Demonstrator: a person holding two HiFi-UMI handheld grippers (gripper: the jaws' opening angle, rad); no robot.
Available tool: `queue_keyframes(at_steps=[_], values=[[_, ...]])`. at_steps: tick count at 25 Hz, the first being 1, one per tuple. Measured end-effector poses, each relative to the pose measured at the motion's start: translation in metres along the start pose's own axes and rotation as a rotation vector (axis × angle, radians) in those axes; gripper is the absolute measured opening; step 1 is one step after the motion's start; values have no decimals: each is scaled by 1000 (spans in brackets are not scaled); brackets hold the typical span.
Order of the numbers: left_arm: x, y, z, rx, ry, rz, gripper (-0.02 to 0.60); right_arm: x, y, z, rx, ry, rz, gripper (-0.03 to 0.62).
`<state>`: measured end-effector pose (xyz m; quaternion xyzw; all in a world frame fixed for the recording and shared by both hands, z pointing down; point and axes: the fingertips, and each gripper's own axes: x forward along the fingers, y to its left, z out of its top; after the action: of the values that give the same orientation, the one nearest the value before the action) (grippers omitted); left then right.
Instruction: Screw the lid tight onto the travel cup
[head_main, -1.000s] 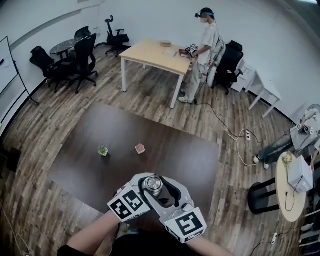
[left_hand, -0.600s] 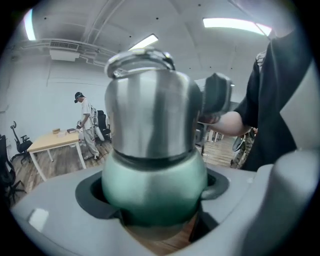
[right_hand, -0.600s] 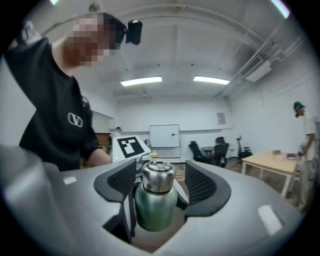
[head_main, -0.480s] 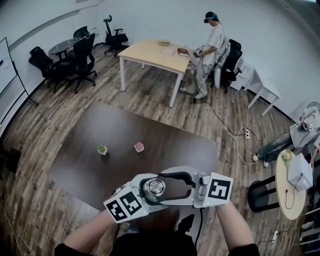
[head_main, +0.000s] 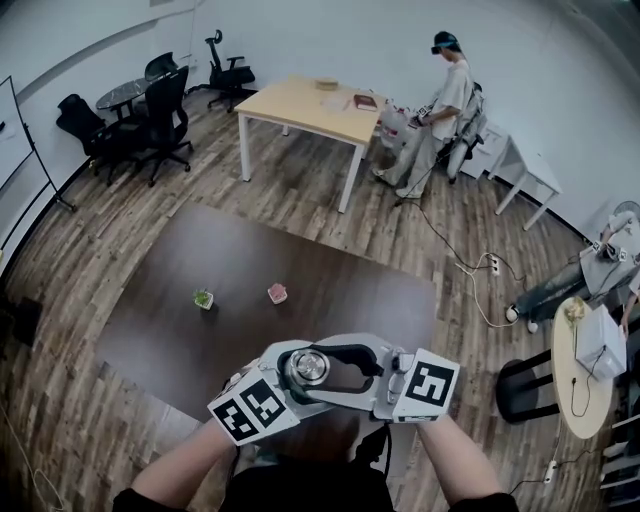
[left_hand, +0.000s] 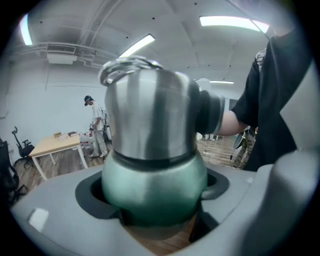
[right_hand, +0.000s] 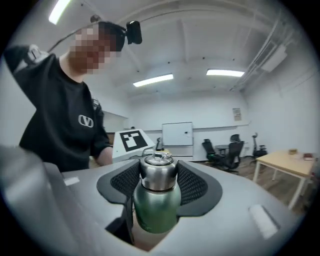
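Green-bodied travel cup sits clamped in the left tongs, whose jaws stand fairly wide and press on its round lower body. It is held above the near edge of the dark brown table, top toward the head camera. Its steel lid is on the cup's neck. The right tongs reach in from the right, meshed black pads against either side of the lid; these jaws have just been closing, with the lid between them. Farther out on the table, well apart from the cup, stand a small potted plant and, to its right, a small pink thing.
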<state>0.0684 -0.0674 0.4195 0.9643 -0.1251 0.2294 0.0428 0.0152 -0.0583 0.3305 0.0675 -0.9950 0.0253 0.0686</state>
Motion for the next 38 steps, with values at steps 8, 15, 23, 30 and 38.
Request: queue_keyframes(at_steps=[8, 15, 23, 30, 38], values=[[5, 16, -8, -36, 15, 46, 404, 5, -19, -10, 112, -6, -693, 244], [1, 11, -1, -27, -11, 10, 405, -6, -7, 3, 110, -126, -239, 279], [2, -16, 9, -1, -16, -68, 405, -12, 4, -2, 18, 19, 312, 285], [-3, 1, 6, -29, -24, -2, 403, 4, -1, 5, 44, -19, 152, 250], [-6, 23, -2, -78, -17, 95, 403, 16, -21, -1, 110, -19, -639, 249]])
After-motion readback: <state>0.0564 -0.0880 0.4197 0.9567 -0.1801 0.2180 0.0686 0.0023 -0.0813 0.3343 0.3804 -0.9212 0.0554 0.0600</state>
